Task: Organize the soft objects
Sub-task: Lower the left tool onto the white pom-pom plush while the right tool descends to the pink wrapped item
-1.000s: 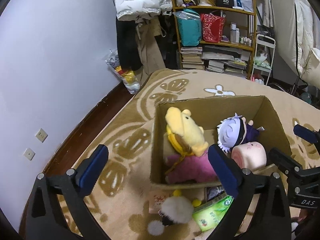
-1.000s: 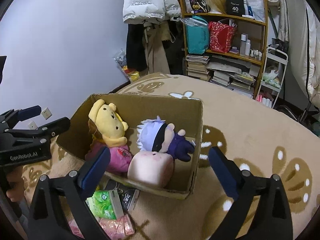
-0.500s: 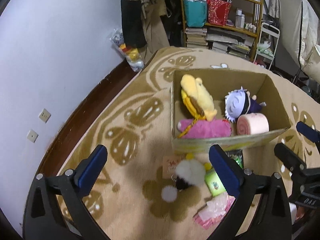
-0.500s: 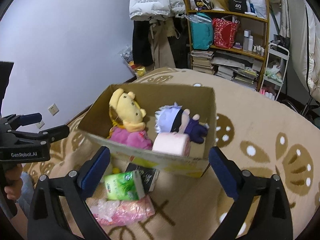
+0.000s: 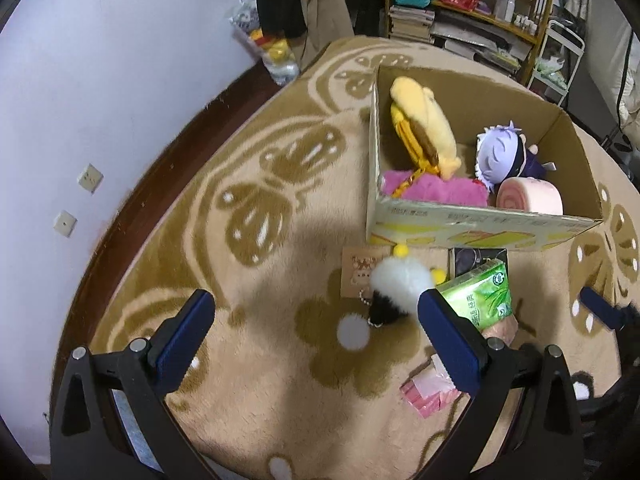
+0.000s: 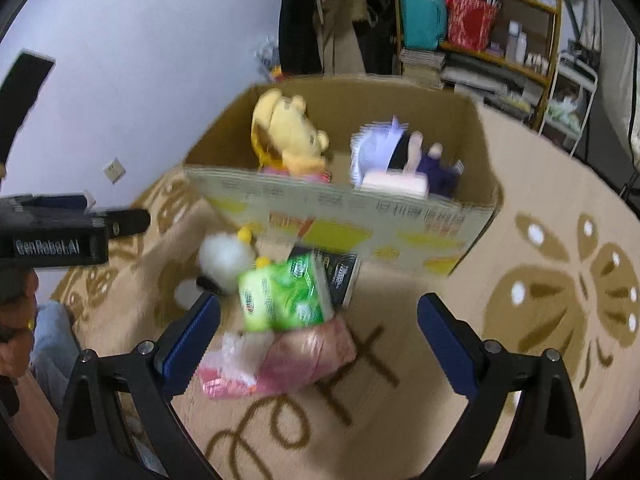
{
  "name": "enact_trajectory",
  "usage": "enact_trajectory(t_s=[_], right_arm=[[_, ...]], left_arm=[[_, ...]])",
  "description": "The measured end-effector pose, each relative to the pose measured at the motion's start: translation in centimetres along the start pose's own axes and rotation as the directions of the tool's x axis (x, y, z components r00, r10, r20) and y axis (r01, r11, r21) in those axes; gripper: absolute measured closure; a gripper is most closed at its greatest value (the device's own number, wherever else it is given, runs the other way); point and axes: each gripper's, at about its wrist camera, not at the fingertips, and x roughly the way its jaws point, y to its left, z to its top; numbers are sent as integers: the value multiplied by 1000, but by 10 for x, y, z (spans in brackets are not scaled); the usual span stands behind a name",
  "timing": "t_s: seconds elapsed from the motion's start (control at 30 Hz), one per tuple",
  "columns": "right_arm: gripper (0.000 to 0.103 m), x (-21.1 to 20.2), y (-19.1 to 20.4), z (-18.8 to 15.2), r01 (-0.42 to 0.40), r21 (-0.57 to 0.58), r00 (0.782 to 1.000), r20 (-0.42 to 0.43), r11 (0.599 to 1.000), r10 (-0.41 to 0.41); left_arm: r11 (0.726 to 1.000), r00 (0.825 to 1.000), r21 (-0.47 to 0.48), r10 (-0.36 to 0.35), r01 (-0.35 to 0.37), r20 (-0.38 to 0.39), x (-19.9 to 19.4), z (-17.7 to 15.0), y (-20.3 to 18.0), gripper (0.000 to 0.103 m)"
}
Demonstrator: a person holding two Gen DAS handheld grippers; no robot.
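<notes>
Open cardboard box (image 5: 472, 220) on a patterned rug (image 5: 260, 208), holding four soft toys, with more soft items loose in front of it.

Inside the box a yellow plush bear (image 5: 424, 120) leans against the left wall over a pink plush (image 5: 436, 190); to their right sit a white-haired doll (image 5: 502, 152) in dark clothes and a pink roll-shaped cushion (image 5: 528, 198) against the near wall. On the rug just before the box lie a white fluffy keychain plush (image 5: 400, 280), a green tissue pack (image 6: 286, 298), a dark packet (image 6: 344, 274) and a pink plastic-wrapped pack (image 6: 288, 360). The print on the box front and on the packs is too blurred to read. The left gripper (image 5: 316, 332) and right gripper (image 6: 320, 324) both hover above the rug, jaws spread wide, grasping nothing. The left gripper's side reads "GenRobot.AI" in the right wrist view.
</notes>
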Motion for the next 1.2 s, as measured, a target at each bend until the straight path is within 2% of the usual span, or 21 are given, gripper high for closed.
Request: enact_trajectory(t_s=[0.17, 0.3, 0.6, 0.83, 0.97, 1.03, 1.07, 1.2], right_arm=[[0, 21, 3, -13, -26, 48, 995, -96, 999, 31], [0, 37, 4, -17, -29, 75, 990, -136, 997, 39], [0, 70, 8, -24, -62, 117, 969, -232, 991, 88], [0, 92, 6, -25, 6, 145, 962, -272, 989, 34], [0, 100, 1, -24, 17, 136, 956, -292, 991, 24], [4, 102, 3, -23, 28, 111, 955, -296, 993, 6], [11, 101, 5, -23, 25, 109, 956, -292, 994, 8], [29, 97, 4, -21, 35, 118, 961, -277, 992, -1]], left_arm=[[999, 997, -22, -29, 28, -72, 15, -1, 1, 2], [1000, 992, -11, -13, 12, -127, 30, -2, -4, 2], [1000, 986, -17, -23, 20, -167, 49, 1, -10, 2], [999, 980, -28, -33, 28, -195, 61, 3, -13, 2], [999, 978, -19, -39, 36, -206, 64, 4, -16, 2], [999, 977, -14, -38, 36, -211, 68, 4, -17, 2], [999, 976, -12, -37, 35, -216, 70, 5, -18, 2], [999, 971, -15, -45, 43, -234, 78, 5, -20, 2]])
